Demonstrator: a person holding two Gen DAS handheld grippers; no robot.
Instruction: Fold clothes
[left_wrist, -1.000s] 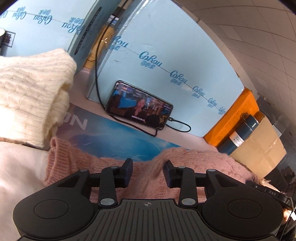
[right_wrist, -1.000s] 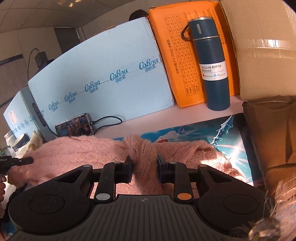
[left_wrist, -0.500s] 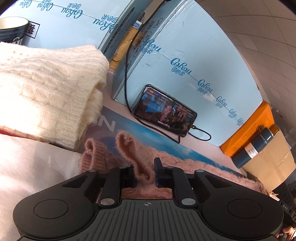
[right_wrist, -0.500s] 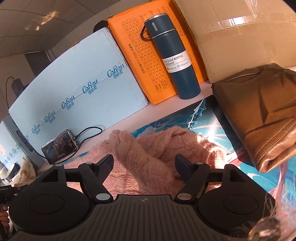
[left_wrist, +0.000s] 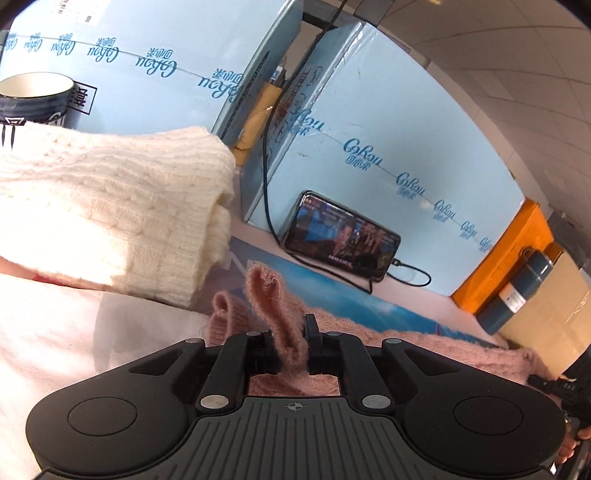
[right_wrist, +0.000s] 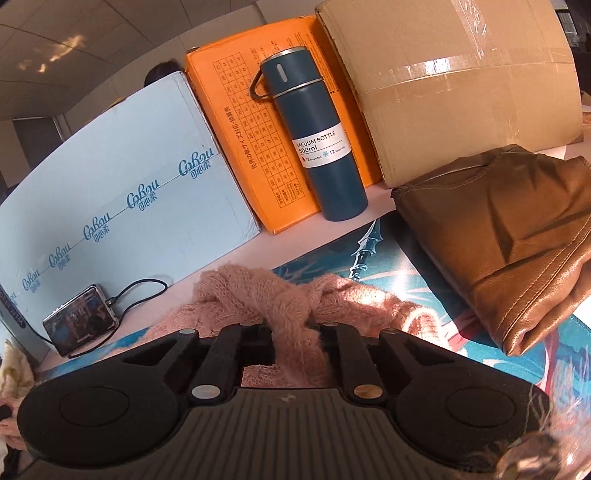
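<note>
The pink sweater (left_wrist: 424, 343) lies on the blue mat (right_wrist: 373, 243) near the boxes. Since a moment ago the right gripper (right_wrist: 291, 328), then spread wide, has clamped a fuzzy fold; the left gripper (left_wrist: 290, 332) stays clamped on another, both angled downward.

Storeroom-like office: stacked cartons (right_wrist: 122, 177), tiled ceiling (right_wrist: 92, 44), a cluttered table (right_wrist: 258, 247).

Far side walled: blue boxes (right_wrist: 122, 192), orange box (right_wrist: 236, 122), cardboard box (right_wrist: 454, 85), flask (right_wrist: 317, 136) upright. Phone (left_wrist: 341, 238) propped, cabled. Left: cream knit stack (left_wrist: 107, 206). Right: brown jacket (right_wrist: 509, 240). Open mat strip (right_wrist: 369, 258) between.
</note>
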